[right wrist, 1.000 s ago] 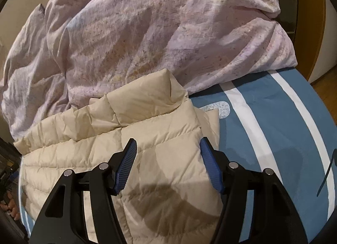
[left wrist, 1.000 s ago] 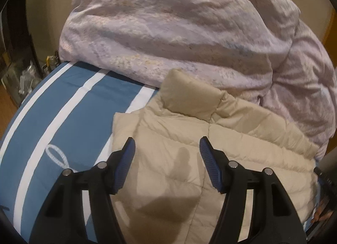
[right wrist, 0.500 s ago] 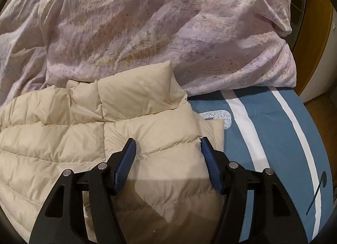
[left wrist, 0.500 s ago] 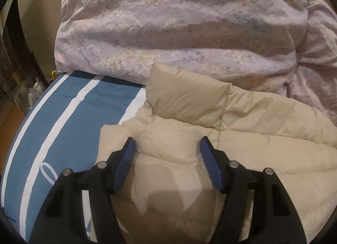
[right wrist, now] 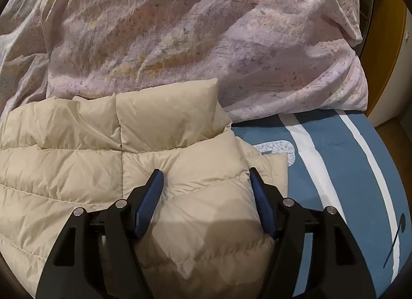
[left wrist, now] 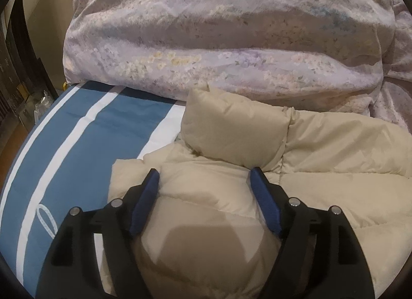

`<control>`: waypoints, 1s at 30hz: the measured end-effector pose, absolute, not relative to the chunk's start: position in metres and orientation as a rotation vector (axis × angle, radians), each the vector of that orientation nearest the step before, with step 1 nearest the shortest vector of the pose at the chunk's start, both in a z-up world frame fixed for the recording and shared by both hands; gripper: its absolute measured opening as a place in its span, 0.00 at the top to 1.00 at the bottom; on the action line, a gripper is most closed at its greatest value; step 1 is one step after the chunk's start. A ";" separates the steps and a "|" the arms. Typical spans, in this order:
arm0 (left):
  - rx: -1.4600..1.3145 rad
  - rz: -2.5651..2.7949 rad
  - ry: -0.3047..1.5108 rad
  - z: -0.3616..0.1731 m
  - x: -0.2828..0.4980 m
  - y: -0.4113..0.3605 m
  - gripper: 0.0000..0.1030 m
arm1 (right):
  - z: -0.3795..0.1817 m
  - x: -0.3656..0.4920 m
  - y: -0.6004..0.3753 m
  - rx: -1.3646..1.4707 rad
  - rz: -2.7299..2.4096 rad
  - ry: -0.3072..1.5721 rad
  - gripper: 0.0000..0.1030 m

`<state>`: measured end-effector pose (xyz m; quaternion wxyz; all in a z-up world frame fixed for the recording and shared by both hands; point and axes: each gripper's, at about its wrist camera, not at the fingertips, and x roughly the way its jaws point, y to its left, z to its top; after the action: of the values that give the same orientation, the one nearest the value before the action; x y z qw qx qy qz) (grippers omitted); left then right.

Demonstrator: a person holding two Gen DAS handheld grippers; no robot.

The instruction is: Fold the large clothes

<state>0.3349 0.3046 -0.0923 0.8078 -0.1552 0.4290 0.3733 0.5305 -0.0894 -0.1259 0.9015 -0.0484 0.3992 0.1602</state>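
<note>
A beige quilted puffer jacket (left wrist: 322, 154) lies on a blue bed cover with white stripes (left wrist: 77, 149). Its collar (left wrist: 231, 129) stands up toward the back. My left gripper (left wrist: 204, 177) is open, its blue pads pressed down on either side of a puffed panel at the jacket's left shoulder. In the right wrist view the jacket (right wrist: 64, 170) fills the left half. My right gripper (right wrist: 206, 176) is open and straddles a puffed panel at the jacket's right shoulder, near its edge on the blue cover (right wrist: 334, 170).
A bulky lilac floral duvet (left wrist: 219, 36) is piled behind the jacket and touches its collar; it also fills the back of the right wrist view (right wrist: 193, 28). Dark shelving (left wrist: 15, 72) stands left of the bed. A wooden door (right wrist: 386, 49) is at the right.
Both grippers have moved forward and down onto the jacket's shoulders, and the padding now bulges between the fingers. The jaws have stayed open.
</note>
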 end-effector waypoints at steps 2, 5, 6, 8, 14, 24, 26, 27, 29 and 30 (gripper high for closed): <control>-0.336 0.794 0.917 -0.095 0.335 0.305 0.27 | -0.128 0.530 -0.088 -0.104 0.329 0.824 0.31; -0.344 0.790 0.916 -0.099 0.335 0.307 0.26 | -0.130 0.527 -0.084 -0.108 0.328 0.825 0.30; -0.349 0.788 0.916 -0.100 0.335 0.308 0.25 | -0.131 0.527 -0.083 -0.107 0.328 0.826 0.30; -0.358 0.784 0.916 -0.101 0.334 0.310 0.25 | -0.132 0.526 -0.082 -0.105 0.329 0.829 0.29; -0.372 0.778 0.915 -0.103 0.332 0.311 0.24 | -0.134 0.530 -0.080 -0.107 0.327 0.835 0.29; -0.376 0.779 0.917 -0.104 0.333 0.310 0.22 | -0.138 0.533 -0.079 -0.100 0.329 0.842 0.28; -0.376 0.780 0.916 -0.103 0.333 0.309 0.22 | -0.138 0.533 -0.080 -0.099 0.329 0.842 0.27; -0.376 0.780 0.916 -0.104 0.332 0.309 0.22 | -0.138 0.533 -0.081 -0.097 0.328 0.843 0.27; -0.377 0.780 0.916 -0.103 0.332 0.309 0.22 | -0.138 0.533 -0.081 -0.096 0.328 0.844 0.27; -0.377 0.780 0.915 -0.104 0.332 0.309 0.22 | -0.138 0.533 -0.082 -0.095 0.328 0.844 0.27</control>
<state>0.3324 0.3088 -0.1035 0.8079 -0.1765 0.4280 0.3646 0.5331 -0.0818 -0.1379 0.8981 -0.0458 0.4077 0.1585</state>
